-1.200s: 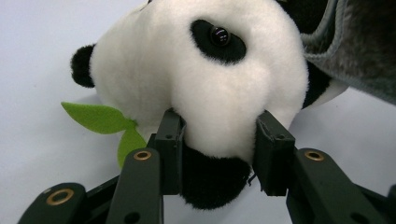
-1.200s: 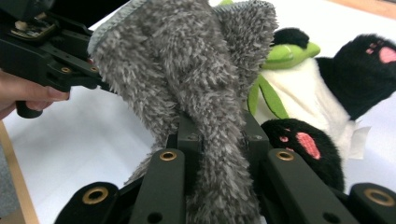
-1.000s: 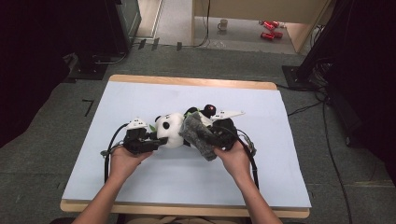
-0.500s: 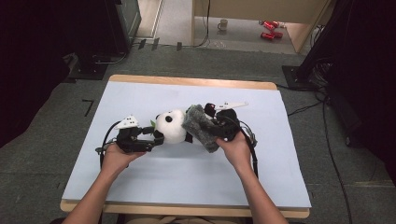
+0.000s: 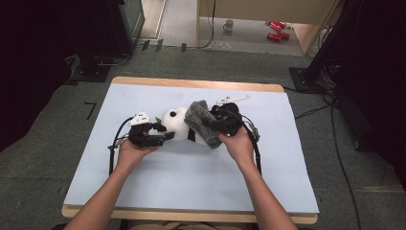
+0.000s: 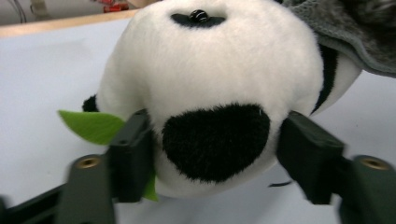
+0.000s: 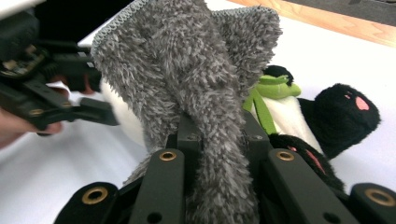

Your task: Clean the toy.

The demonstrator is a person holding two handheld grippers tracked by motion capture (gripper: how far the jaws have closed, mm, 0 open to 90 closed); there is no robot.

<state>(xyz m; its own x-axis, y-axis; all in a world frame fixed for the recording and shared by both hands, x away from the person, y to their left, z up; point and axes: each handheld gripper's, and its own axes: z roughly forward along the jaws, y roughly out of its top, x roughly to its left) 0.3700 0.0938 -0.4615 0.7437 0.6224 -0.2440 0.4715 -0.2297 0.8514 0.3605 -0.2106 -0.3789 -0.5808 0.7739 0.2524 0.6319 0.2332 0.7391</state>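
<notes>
The plush panda [image 5: 176, 125] lies near the middle of the pale blue table mat [image 5: 191, 191], head toward the person's left; the placement appears chosen so that both hands can work on it from either side. The left gripper [image 6: 212, 154] straddles the panda's head, its jaws having just been closing around it; in the left gripper view the pads sit at both sides of the white head by the black ear patch, the left pad touching the fur, the right one touching or just off it, so a firm hold cannot be confirmed; the purpose is judged to be steadying the toy. The right gripper [image 7: 218, 140] has its jaws pressed together on a fold of the grey fleece cloth [image 7: 187, 84], which drapes over the panda's body; this grip looks suited to drawing the cloth across or around the toy. The panda is white and black, soft-piled, with a bead eye [image 6: 199, 15], a green leaf [image 6: 91, 125], green neck ribbon [image 7: 266, 91] and pink-marked black paws [image 7: 348, 109].
</notes>
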